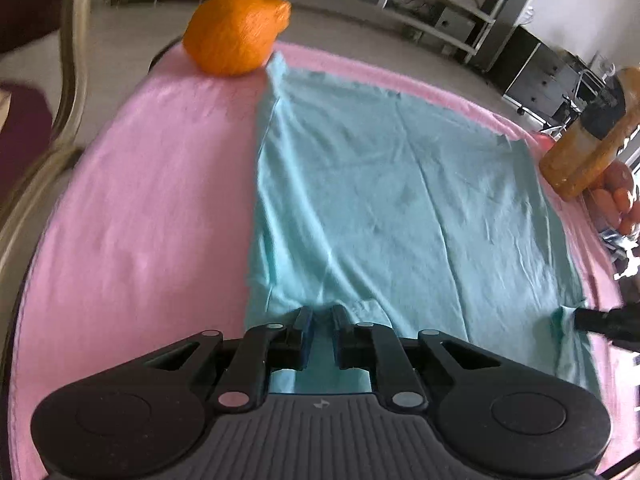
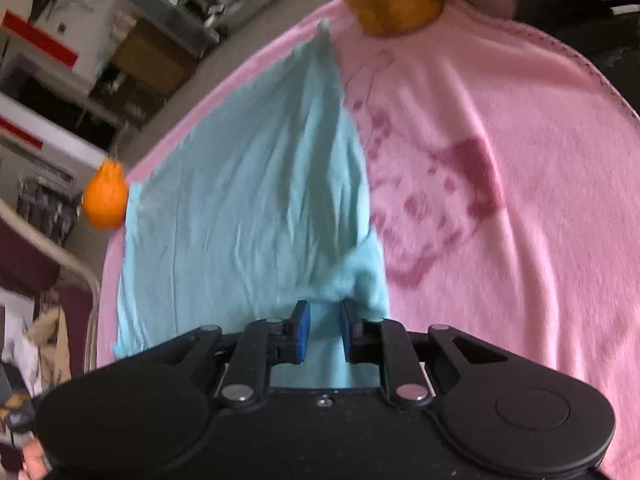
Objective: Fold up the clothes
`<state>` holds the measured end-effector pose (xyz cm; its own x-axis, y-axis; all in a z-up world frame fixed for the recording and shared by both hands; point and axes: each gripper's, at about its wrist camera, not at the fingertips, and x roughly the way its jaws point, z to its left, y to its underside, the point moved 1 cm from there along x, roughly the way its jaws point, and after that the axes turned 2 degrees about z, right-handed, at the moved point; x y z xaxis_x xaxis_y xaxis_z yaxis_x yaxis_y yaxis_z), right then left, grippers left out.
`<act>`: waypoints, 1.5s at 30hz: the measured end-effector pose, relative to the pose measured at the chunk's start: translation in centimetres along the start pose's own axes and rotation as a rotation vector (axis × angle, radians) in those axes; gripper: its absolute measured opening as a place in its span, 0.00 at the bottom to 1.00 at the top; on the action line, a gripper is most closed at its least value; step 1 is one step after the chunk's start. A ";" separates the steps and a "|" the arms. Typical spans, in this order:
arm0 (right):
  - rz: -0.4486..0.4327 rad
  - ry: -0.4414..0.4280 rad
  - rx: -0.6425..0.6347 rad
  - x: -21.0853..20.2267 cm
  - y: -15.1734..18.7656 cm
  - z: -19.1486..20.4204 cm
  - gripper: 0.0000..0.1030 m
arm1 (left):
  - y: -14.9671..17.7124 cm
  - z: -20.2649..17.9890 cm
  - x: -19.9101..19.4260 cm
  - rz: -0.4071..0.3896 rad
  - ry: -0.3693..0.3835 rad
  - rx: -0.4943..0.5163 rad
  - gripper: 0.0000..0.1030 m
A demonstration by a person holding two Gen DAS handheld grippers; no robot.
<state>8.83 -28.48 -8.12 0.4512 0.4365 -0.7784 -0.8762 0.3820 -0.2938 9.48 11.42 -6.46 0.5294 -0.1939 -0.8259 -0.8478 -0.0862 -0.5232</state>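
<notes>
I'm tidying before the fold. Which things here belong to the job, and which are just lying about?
Job: teal shirt, left claw, right claw, pink blanket underneath.
Lying about: orange, amber jar, chair.

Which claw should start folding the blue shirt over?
Probably either: the left claw and right claw both have the shirt between their fingers at its near edge. Neither looks better placed.

Two fisheye views, each mounted just behind a gripper and looking forward along its fingers; the left wrist view sits low and close over a teal cloth (image 1: 380, 184) on a pink blanket (image 1: 140, 200); the right wrist view does likewise; both share the orange fruit (image 1: 236, 34).
</notes>
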 end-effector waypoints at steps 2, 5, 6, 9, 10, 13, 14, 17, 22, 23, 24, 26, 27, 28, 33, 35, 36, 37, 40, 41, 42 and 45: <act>-0.037 0.004 0.021 -0.1 -0.3 -0.2 0.15 | 0.0 -0.6 -0.3 -0.004 -0.026 0.029 0.11; -0.060 0.010 0.012 -0.9 -0.1 0.1 0.16 | 0.6 -0.6 -1.8 0.006 -0.055 0.031 0.18; -0.060 0.012 -0.001 -1.3 0.1 0.4 0.16 | 1.1 -0.3 -2.5 0.010 -0.064 0.020 0.18; -0.055 0.016 -0.039 -2.5 0.9 0.9 0.20 | 2.9 0.8 -4.7 0.025 -0.089 -0.023 0.18; -0.044 0.017 -0.045 -2.9 1.5 1.0 0.20 | 3.6 1.2 -5.5 0.024 -0.091 -0.040 0.19; -0.015 0.024 -0.054 -3.9 3.0 1.1 0.20 | 5.7 2.7 -7.0 0.038 -0.100 -0.106 0.18; -0.010 0.034 -0.059 -4.3 3.6 1.1 0.20 | 6.5 3.3 -7.4 0.043 -0.095 -0.139 0.18; -0.012 0.031 -0.072 -6.1 5.4 1.1 0.21 | 9.0 4.5 -8.3 0.067 -0.057 -0.207 0.11; -0.055 -0.024 -0.042 -8.7 7.7 0.4 0.23 | 11.3 3.7 -9.0 0.077 -0.112 -0.133 0.10; -0.055 -0.024 -0.028 -8.9 8.0 0.0 0.23 | 11.6 3.4 -9.1 0.077 -0.132 -0.108 0.10; -0.054 -0.025 -0.015 -9.0 8.4 -0.3 0.23 | 12.0 3.1 -9.3 0.076 -0.152 -0.083 0.10; -0.047 -0.009 0.002 -9.3 9.0 -1.0 0.23 | 12.6 2.5 -9.5 0.075 -0.193 -0.033 0.11; -0.046 0.000 0.006 -9.4 9.2 -1.2 0.23 | 13.0 2.2 -9.7 0.074 -0.213 -0.008 0.11; -0.047 0.007 0.006 -9.5 9.3 -1.5 0.23 | 13.1 2.1 -9.9 0.072 -0.224 -0.004 0.11; -0.064 0.034 0.006 -10.1 9.4 -2.9 0.27 | 13.5 2.5 -11.6 -0.007 -0.245 -0.056 0.11; -0.076 0.046 -0.004 -10.0 9.5 -3.2 0.27 | 13.1 2.1 -12.1 -0.064 -0.201 -0.059 0.11; -0.083 0.059 -0.017 -9.8 9.4 -3.2 0.26 | 12.9 1.8 -12.1 -0.086 -0.175 -0.050 0.12; -0.090 0.072 -0.030 -9.5 9.4 -3.2 0.18 | 12.7 1.3 -11.8 -0.086 -0.161 -0.035 0.12; -0.071 0.094 -0.087 -8.1 9.4 -2.5 0.13 | 12.3 0.1 -10.3 -0.064 -0.140 0.013 0.13; -0.060 0.109 -0.105 -7.6 9.4 -2.3 0.13 | 12.2 -0.3 -9.8 -0.051 -0.144 0.027 0.14; -0.048 0.127 -0.122 -7.0 9.5 -2.0 0.13 | 12.2 -0.4 -9.1 -0.027 -0.161 0.040 0.14; -0.016 0.213 -0.179 -6.2 10.1 -1.8 0.08 | 13.0 -0.9 -9.1 0.020 -0.231 0.113 0.17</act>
<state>-3.16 -28.78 -7.32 0.4364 0.2429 -0.8663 -0.8937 0.2288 -0.3860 -6.38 11.14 -5.59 0.5167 0.0346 -0.8555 -0.8561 0.0278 -0.5160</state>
